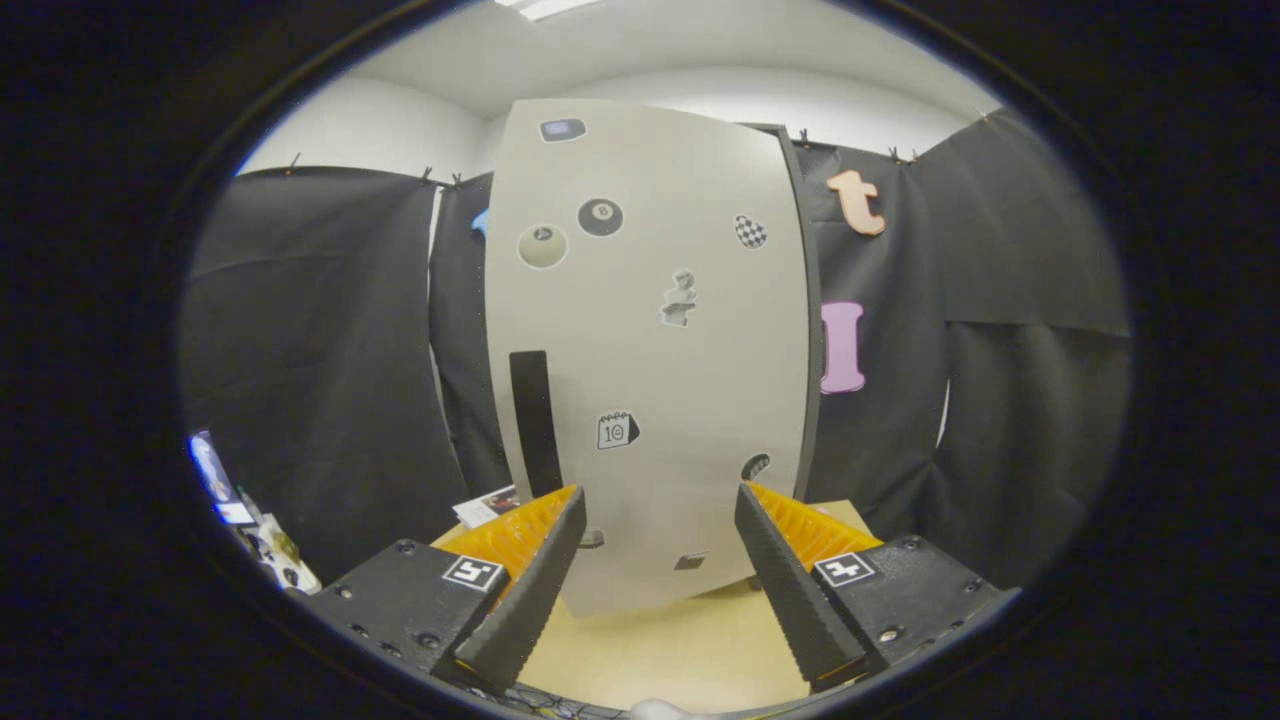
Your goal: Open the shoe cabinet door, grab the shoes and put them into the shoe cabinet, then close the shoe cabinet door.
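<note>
The claw [660, 500] is being held spread, gripping nothing. The shoe cabinet door [650, 350], pale grey, sticker-dotted, with a dark vertical handle [533, 420], is being seen upright just ahead on the table [660, 650].

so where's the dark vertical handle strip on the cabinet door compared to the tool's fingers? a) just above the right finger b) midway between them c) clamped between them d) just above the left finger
d: the dark handle strip runs down the cabinet door and ends just above the left finger, while the tool is open and grips nothing.
</note>
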